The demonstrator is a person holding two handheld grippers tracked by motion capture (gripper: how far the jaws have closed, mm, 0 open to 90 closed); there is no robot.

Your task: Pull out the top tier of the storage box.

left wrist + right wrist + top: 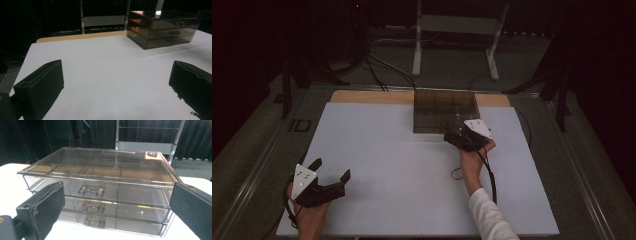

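the right gripper (117,207) is held wide before the drawers (100,195), seemingly all shut; no handle (91,191) is grasped yet; the left gripper (332,172) is kept wide, idle

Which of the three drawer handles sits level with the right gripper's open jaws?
The top drawer's handle: in the right gripper view it lies between the jaw tips of the right gripper, while the middle handle and bottom handle sit lower.

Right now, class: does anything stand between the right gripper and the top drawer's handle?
Nothing visible does. The right gripper faces the drawer unit with jaws open, and the top handle lies in the bare gap between them.
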